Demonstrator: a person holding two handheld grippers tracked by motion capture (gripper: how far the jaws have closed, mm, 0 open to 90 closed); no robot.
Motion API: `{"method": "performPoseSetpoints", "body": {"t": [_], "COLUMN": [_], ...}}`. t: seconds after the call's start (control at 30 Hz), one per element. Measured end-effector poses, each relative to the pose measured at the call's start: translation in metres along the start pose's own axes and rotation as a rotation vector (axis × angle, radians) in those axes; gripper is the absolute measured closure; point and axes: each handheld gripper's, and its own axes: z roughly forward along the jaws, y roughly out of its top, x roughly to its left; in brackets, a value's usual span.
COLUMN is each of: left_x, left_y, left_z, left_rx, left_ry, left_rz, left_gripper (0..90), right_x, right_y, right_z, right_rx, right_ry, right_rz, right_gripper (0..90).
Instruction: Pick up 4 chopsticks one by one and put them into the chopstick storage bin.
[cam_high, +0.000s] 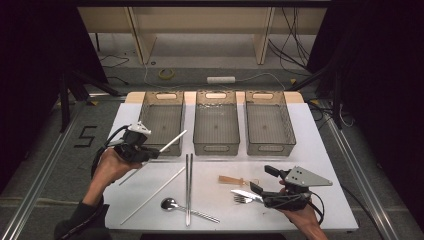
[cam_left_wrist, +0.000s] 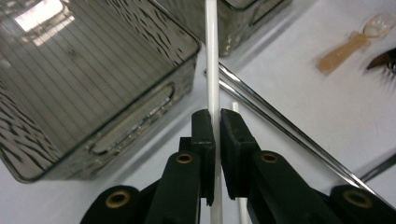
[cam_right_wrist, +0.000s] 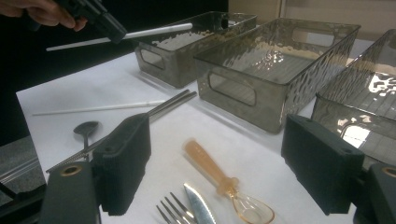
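Note:
My left gripper (cam_high: 154, 151) (cam_left_wrist: 217, 116) is shut on a white chopstick (cam_high: 172, 141) (cam_left_wrist: 211, 56) (cam_right_wrist: 154, 31), held off the table. The stick's far end slants toward the near rim of the left bin (cam_high: 165, 96) (cam_left_wrist: 140, 112). A second white chopstick (cam_high: 152, 195) (cam_right_wrist: 98, 108) lies on the white table (cam_high: 310, 150). My right gripper (cam_high: 261, 178) (cam_right_wrist: 219, 126) stands open and low at the front right. Just ahead of its jaws lie an amber plastic spoon (cam_high: 235, 180) (cam_right_wrist: 210, 168), a fork (cam_high: 241, 199) (cam_right_wrist: 175, 212) and a knife (cam_high: 246, 194) (cam_right_wrist: 198, 205).
Three clear grey bins stand in a row at the back; the middle bin (cam_high: 216, 148) (cam_right_wrist: 252, 93) and right bin (cam_high: 269, 148) hold nothing. A pair of metal chopsticks (cam_high: 188, 185) (cam_left_wrist: 280, 130) (cam_right_wrist: 170, 103) and a metal spoon (cam_high: 170, 203) (cam_right_wrist: 86, 128) lie at the front centre.

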Motion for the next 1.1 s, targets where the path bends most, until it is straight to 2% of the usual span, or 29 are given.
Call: {"method": "performPoseSetpoints", "body": {"t": [0.07,0.33,0.5,0.6,0.67,1.1], "left_x": [0.004,0.017,0.033,0.043,0.049,0.075], "left_y": [0.005,0.028,0.04,0.044,0.046,0.055], "left_z": [0.001,0.003,0.007,0.009,0.011,0.023], "left_rx": [-0.013,-0.037,-0.052,-0.059,-0.075,-0.123], "left_ry": [0.001,0.057,0.098,0.13,0.135,0.191], "left_rz": [-0.004,-0.011,-0.048,-0.068,-0.09,-0.133], "left_gripper": [84.2,84.2,84.2,84.2,84.2,84.2], "right_x": [0.0,0.0,0.0,0.0,0.0,0.0], "right_y": [0.0,0.0,0.0,0.0,0.0,0.0], "right_z": [0.0,0.0,0.0,0.0,0.0,0.0], "right_rx": [0.0,0.004,0.002,0.002,0.004,0.007], "right_ry": [0.0,0.0,0.002,0.002,0.001,0.004], "right_rz": [0.002,0.001,0.0,-0.001,0.0,0.001], "right_gripper": [25.1,25.1,25.1,25.1,25.2,25.1]}}
